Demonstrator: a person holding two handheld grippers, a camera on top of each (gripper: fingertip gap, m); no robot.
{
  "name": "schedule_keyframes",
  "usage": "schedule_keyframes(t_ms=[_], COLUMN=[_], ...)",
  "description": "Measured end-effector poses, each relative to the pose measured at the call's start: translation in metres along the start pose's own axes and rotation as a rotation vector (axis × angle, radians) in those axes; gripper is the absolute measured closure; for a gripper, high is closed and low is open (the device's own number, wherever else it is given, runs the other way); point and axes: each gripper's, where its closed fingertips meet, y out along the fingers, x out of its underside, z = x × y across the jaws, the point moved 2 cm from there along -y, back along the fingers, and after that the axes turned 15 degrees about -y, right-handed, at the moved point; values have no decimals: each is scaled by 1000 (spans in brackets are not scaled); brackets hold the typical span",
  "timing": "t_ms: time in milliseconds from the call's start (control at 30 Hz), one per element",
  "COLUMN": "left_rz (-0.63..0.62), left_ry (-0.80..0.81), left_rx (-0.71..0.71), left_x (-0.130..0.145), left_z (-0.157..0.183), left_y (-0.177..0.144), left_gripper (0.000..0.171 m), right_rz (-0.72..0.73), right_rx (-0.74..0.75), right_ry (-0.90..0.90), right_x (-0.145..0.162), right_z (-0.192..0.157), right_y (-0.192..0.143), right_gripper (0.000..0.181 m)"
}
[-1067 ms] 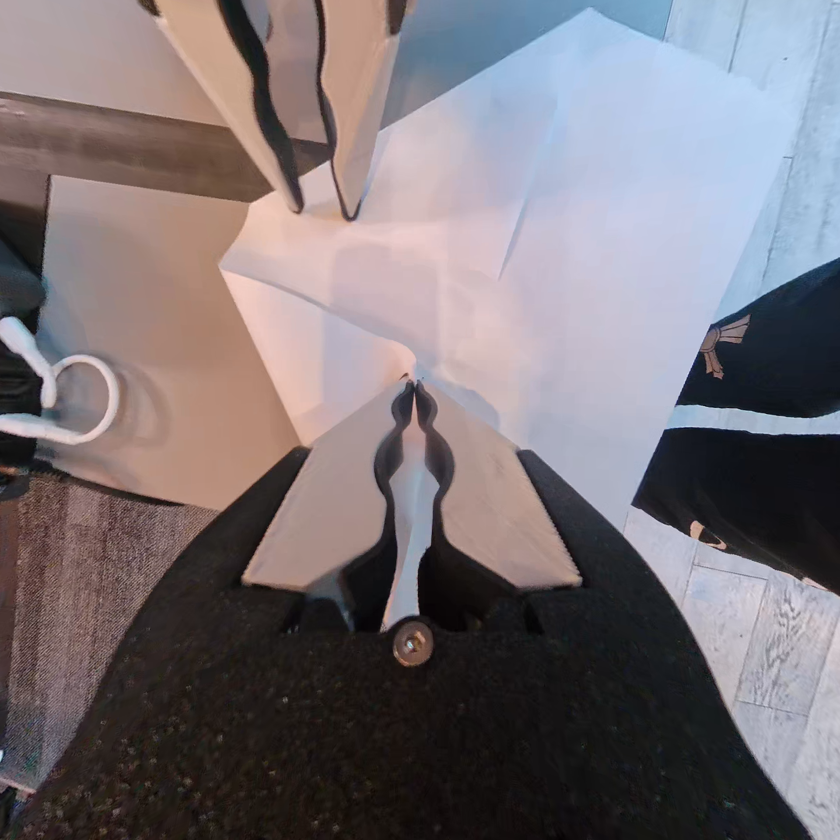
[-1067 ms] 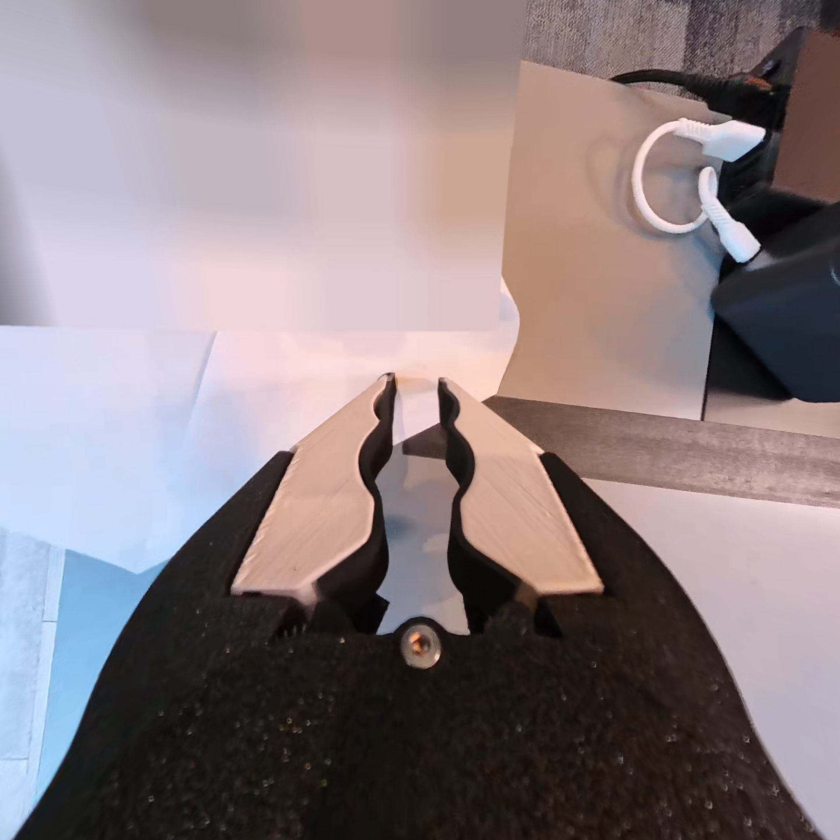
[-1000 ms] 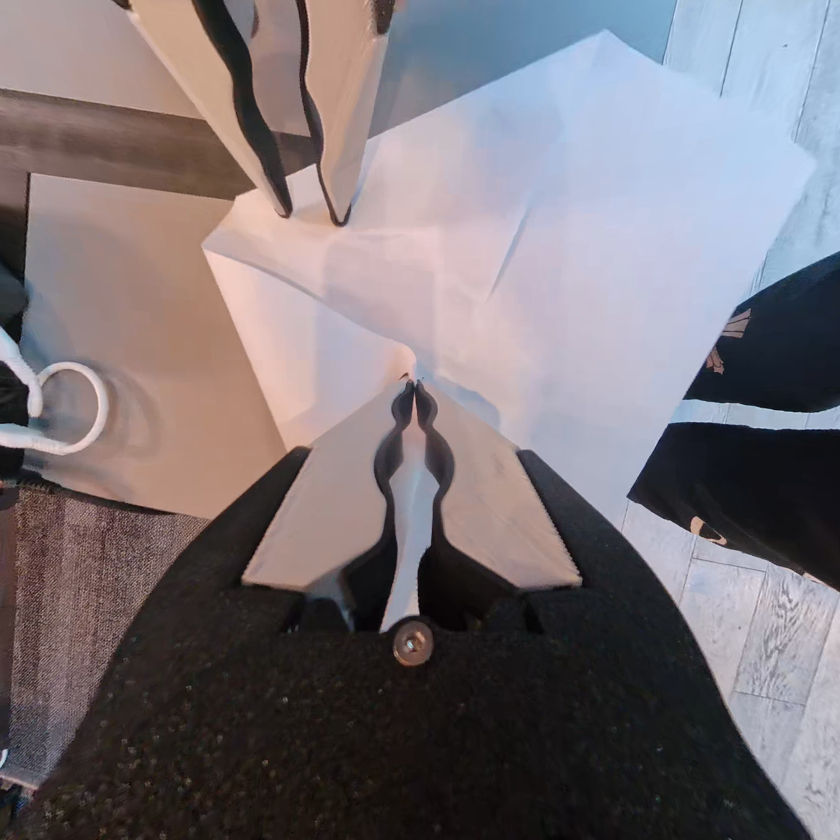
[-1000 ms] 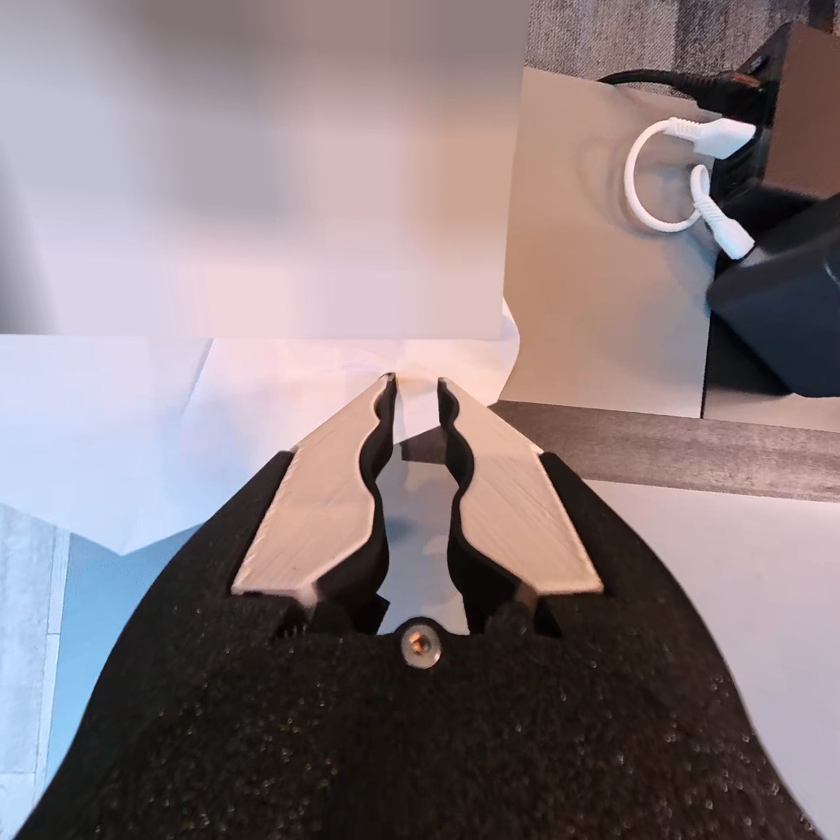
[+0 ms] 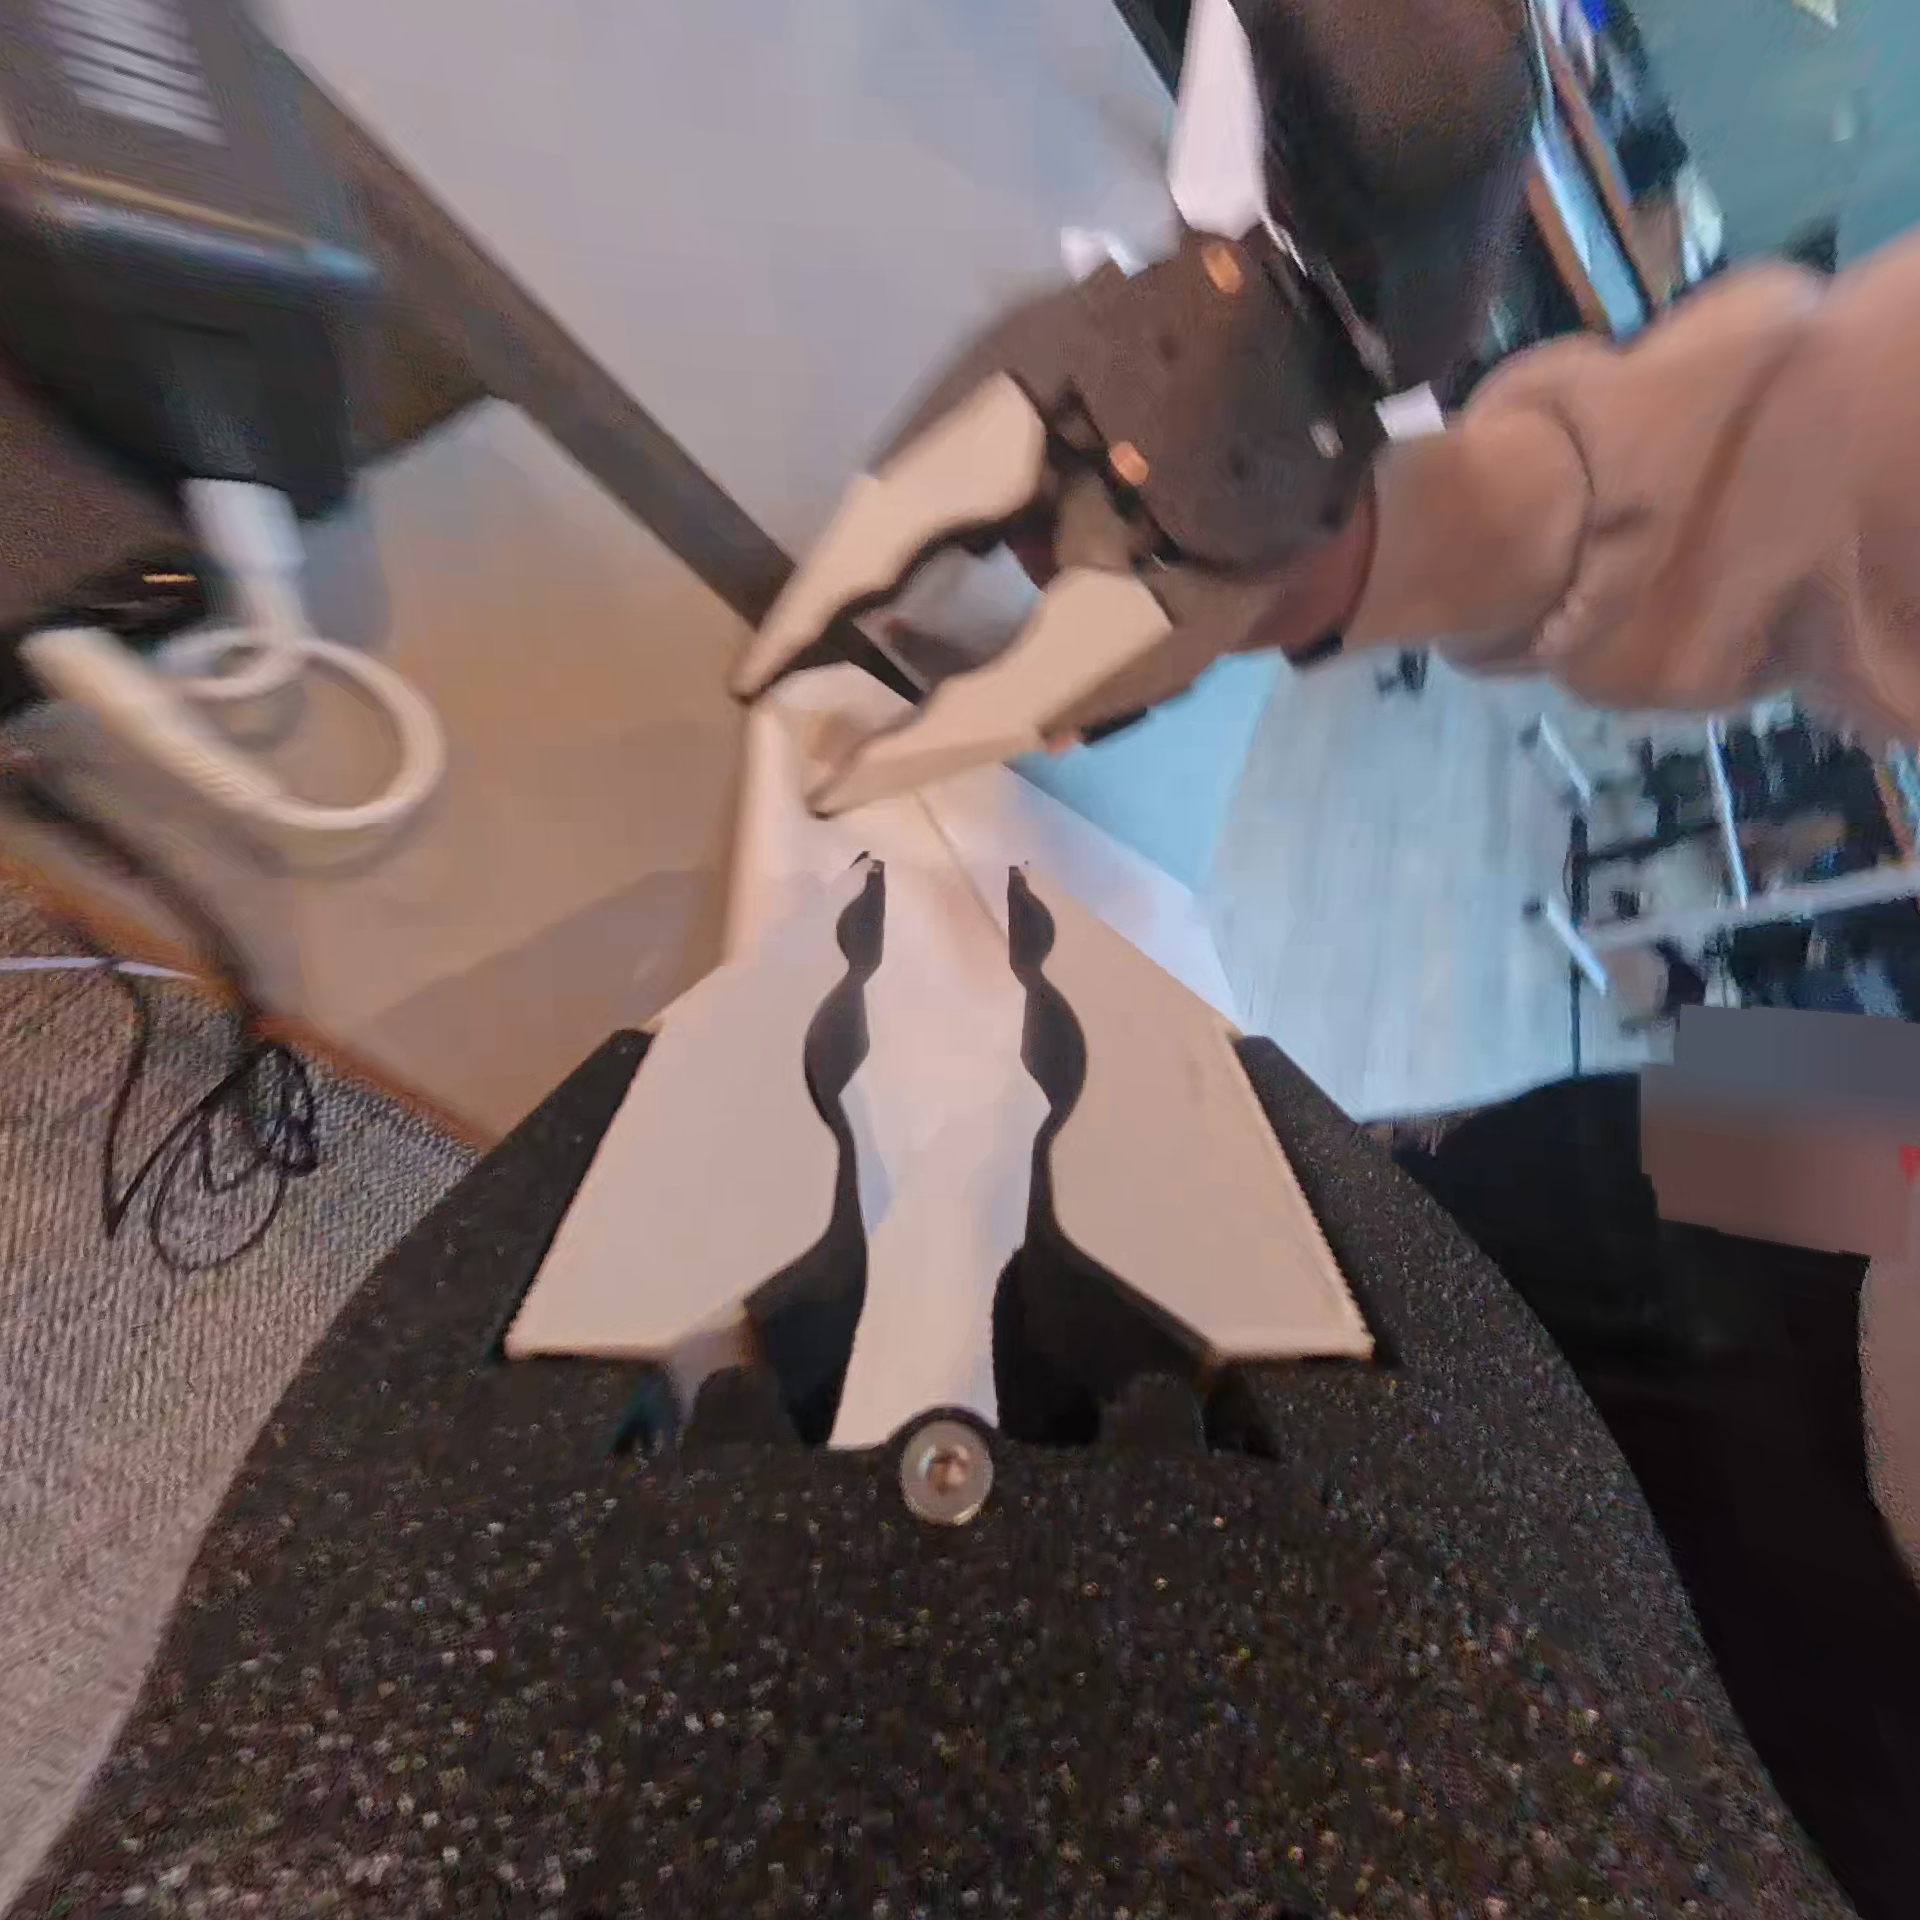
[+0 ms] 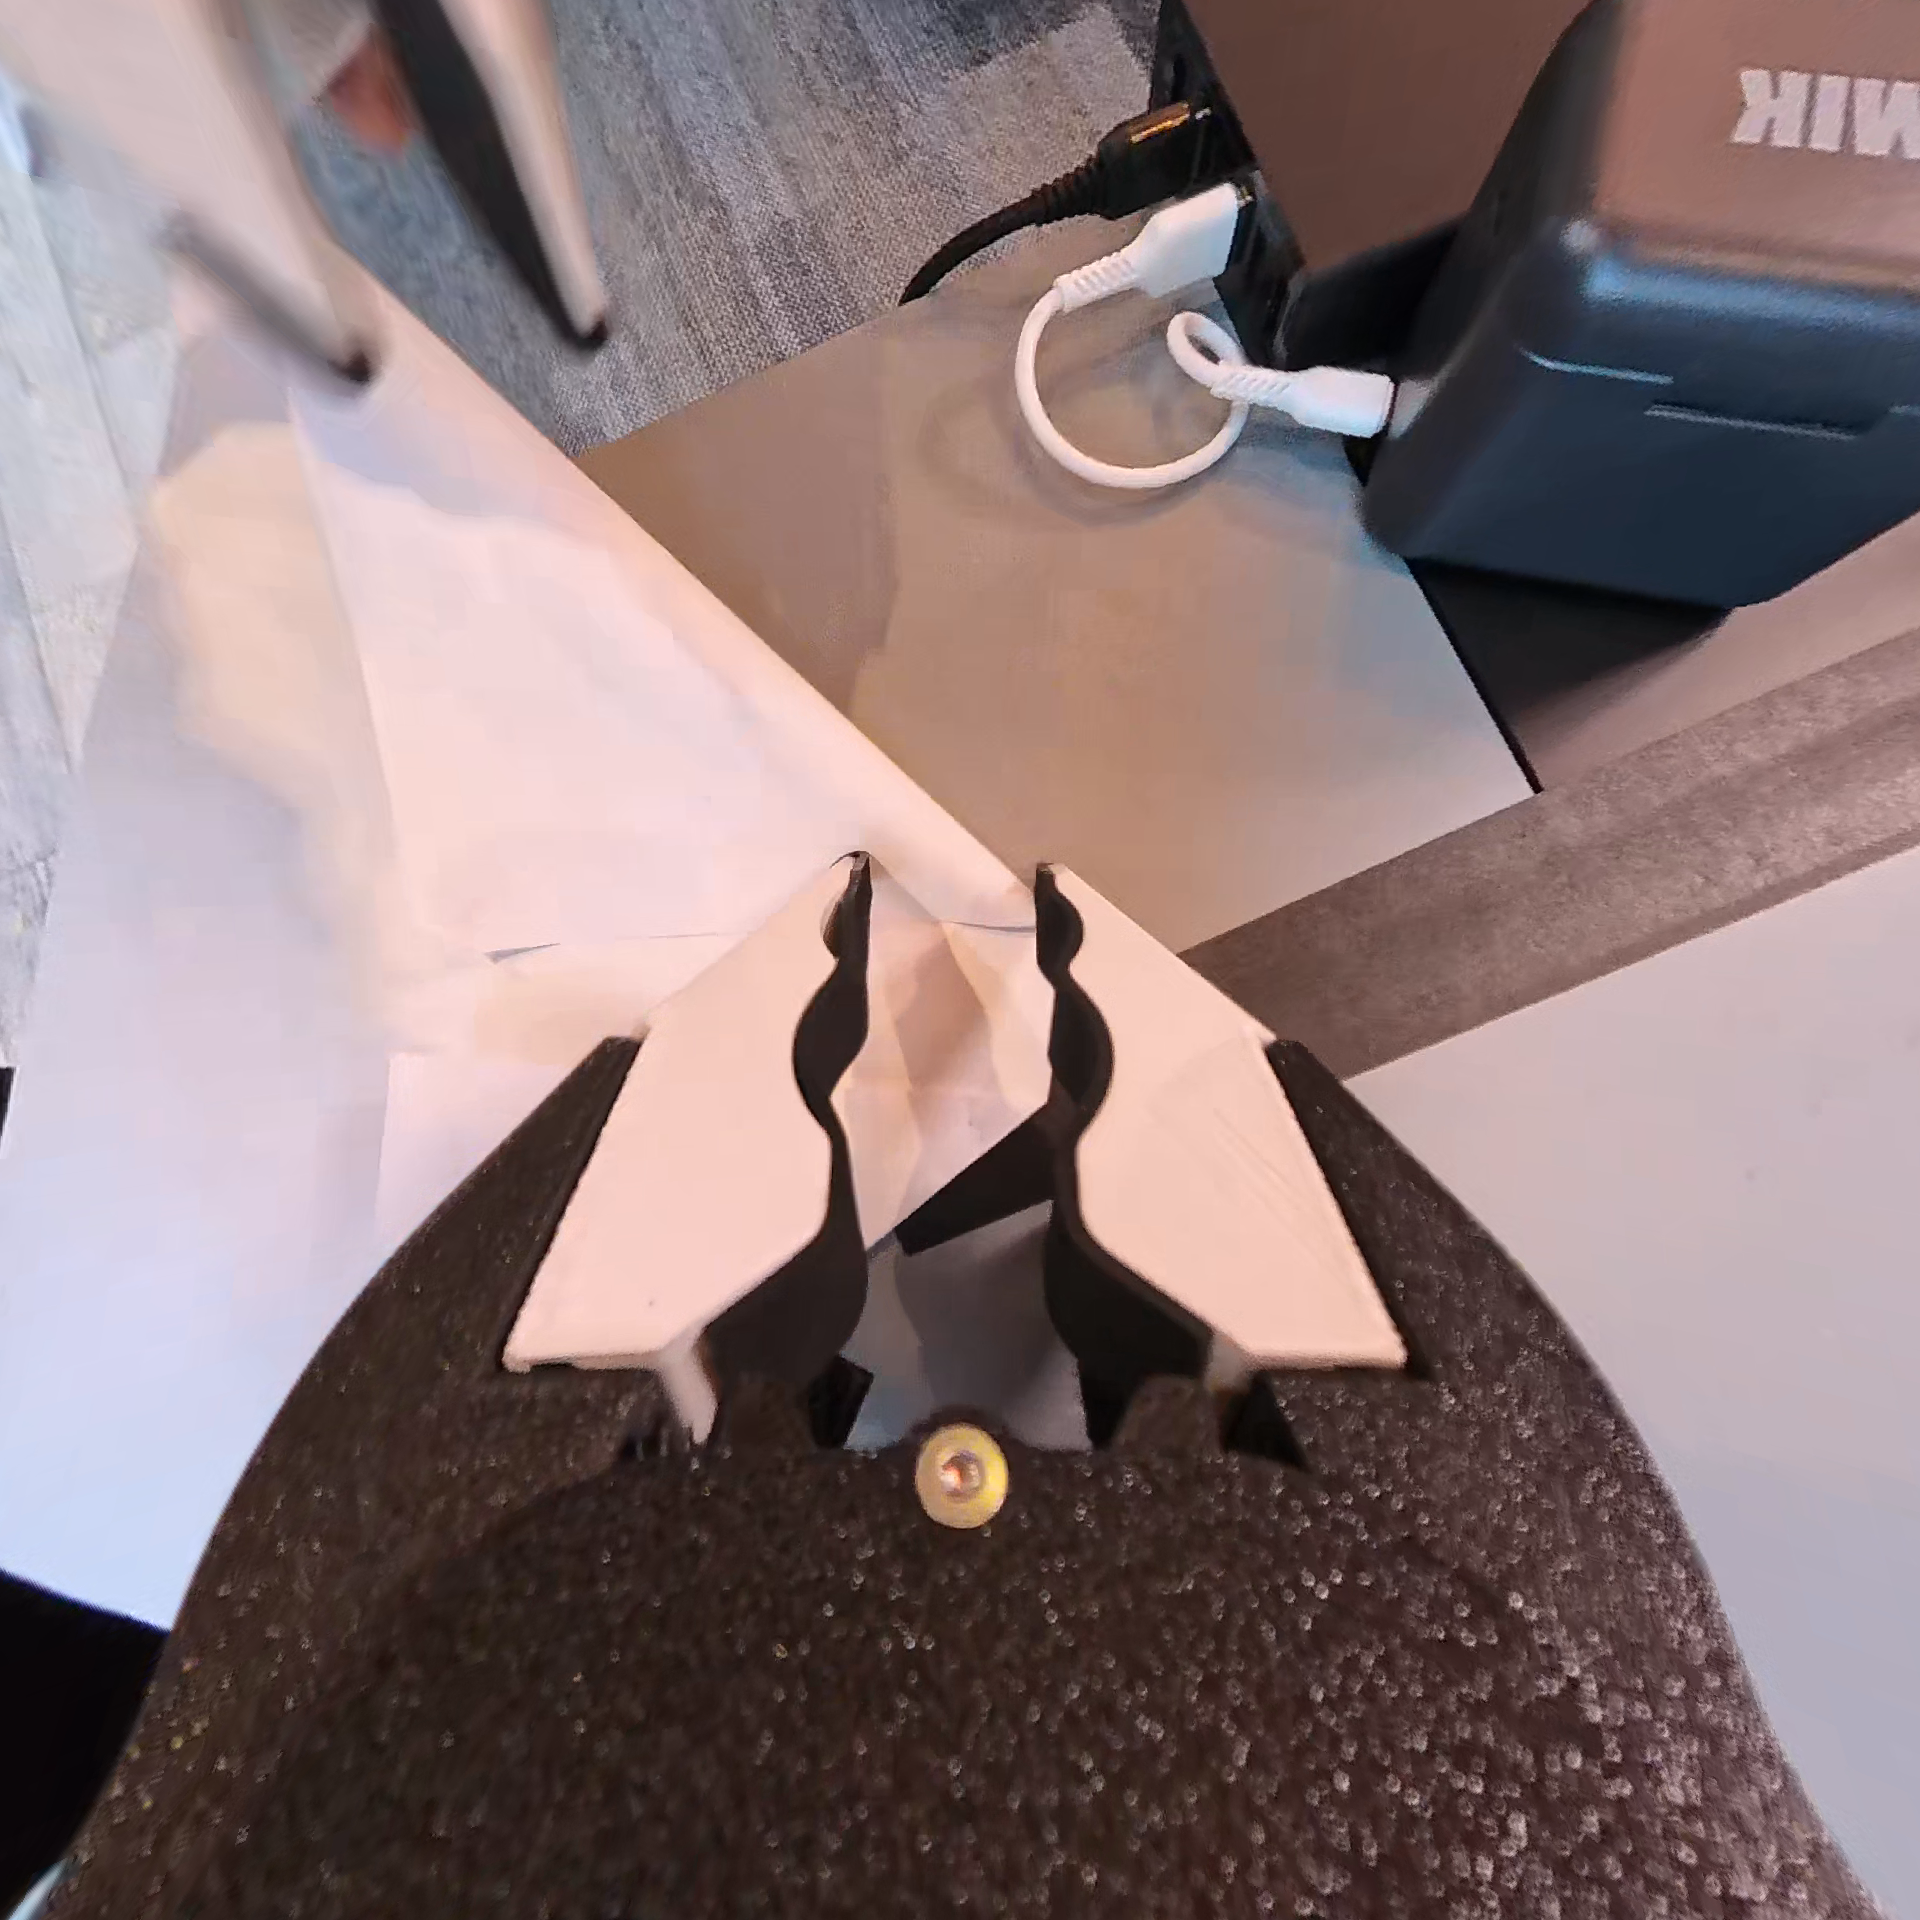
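1. Left gripper (image 5: 943,873): jaws spread, nothing pinched, tips hovering over the white paper (image 5: 914,1049) that lies on the table (image 5: 727,187).
2. Right gripper (image 6: 951,878): jaws apart too, straddling a raised fold of the paper (image 6: 520,727) near the table's dark edge strip (image 6: 1558,831).
3. White cable loop (image 6: 1132,416) and dark box (image 6: 1662,416) sit well apart, so there's room.
4. My take: close squarely on the fold and keep the sheet flat.

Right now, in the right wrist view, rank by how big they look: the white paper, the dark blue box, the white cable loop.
1. White paper, much the largest; it also sits nearest the camera, which inflates it.
2. Dark blue box, cut off by the frame edge.
3. White cable loop, smallest.
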Motion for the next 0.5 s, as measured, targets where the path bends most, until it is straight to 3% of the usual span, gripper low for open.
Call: schedule_keyframes(t_ms=[100,267,367,500], left_rz=[-105,-296,-289,-177], left_ry=[-55,-180,-248,-456], left_rx=[-146,-118,-94,25], left_x=[8,47,58,65], left_z=[-42,-54,-47,-34], left_y=[-13,-6,-2,3], left_gripper=[147,147,154,161], right_rz=[-7,-23,-33,-54], right_rx=[-18,-53,-64,-57], right_ry=[-41,-99,-149,-173], right_x=[-1,-4,-6,-9], right_z=[2,5,5,8], right_y=[2,4,7,9], right_gripper=[152,153,153,153])
